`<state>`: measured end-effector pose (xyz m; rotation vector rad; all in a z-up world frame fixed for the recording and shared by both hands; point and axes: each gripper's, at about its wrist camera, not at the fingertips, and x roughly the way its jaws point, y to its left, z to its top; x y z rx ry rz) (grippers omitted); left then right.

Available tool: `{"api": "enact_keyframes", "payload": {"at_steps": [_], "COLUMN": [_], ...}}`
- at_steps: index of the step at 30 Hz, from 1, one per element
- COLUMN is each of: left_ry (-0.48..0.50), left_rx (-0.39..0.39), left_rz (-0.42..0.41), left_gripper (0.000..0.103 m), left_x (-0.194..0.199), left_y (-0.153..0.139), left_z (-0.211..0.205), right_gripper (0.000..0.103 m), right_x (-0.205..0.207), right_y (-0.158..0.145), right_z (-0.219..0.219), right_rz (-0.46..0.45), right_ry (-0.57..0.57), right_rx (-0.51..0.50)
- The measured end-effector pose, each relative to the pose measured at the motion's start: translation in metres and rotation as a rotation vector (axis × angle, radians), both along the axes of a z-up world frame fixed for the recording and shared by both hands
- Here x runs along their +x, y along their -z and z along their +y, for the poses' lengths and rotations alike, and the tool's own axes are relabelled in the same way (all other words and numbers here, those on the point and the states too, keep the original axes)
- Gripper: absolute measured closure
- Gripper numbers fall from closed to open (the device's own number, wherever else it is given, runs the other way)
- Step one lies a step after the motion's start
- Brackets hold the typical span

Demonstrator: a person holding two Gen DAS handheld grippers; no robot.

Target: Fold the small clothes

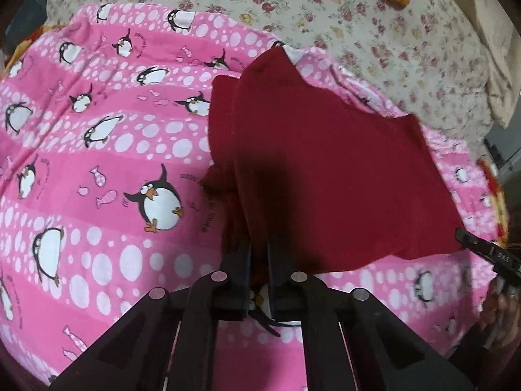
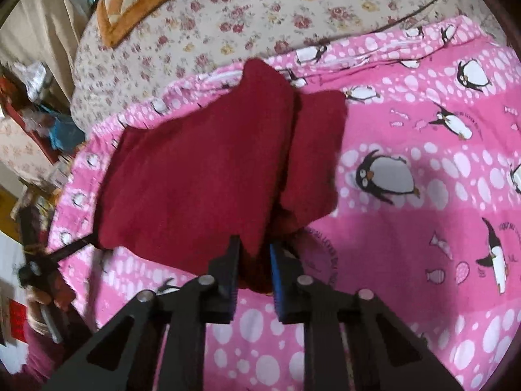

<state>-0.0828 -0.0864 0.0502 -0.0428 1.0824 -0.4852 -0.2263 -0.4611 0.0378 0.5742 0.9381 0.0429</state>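
While both grippers (image 1: 259,260) (image 2: 255,260) pinch red garment (image 1: 325,169), blanket (image 1: 97,163) lettering unreadable.

Garment (image 1: 319,169) lies on the blanket (image 1: 97,169), blanket on the bedsheet (image 1: 374,26); cushion (image 2: 136,3) at eleven o'clock in the right wrist view.

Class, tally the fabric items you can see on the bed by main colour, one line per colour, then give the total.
Dark red: 1, the garment, gripped by the left hand-held gripper and the right hand-held gripper
Pink: 1, the penguin blanket
Cream floral: 1, the bedsheet
Orange: 1, the cushion
Total: 4
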Motion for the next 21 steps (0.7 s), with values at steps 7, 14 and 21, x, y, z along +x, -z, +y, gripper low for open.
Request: {"api": "enact_keyframes", "payload": {"at_steps": [7, 14, 21], "left_ry": [-0.009, -0.036, -0.111], "left_rx": [-0.115, -0.038, -0.044], "left_rz": [-0.001, 0.016, -0.041], "left_gripper": [0.103, 0.103, 0.092], "left_x": [-0.003, 0.001, 0.014], "left_y": [-0.017, -0.005, -0.018], "left_z": [0.028, 0.02, 0.014], "right_gripper": [0.095, 0.103, 0.035], "right_x": [-0.022, -0.033, -0.004], "right_y": [-0.028, 0.007, -0.043], "right_z": [-0.026, -0.037, -0.019], "right_rz": [-0.077, 0.062, -0.064], "right_ry": [0.007, 0.064, 0.047], "right_rx": [0.129, 0.025, -0.084]}}
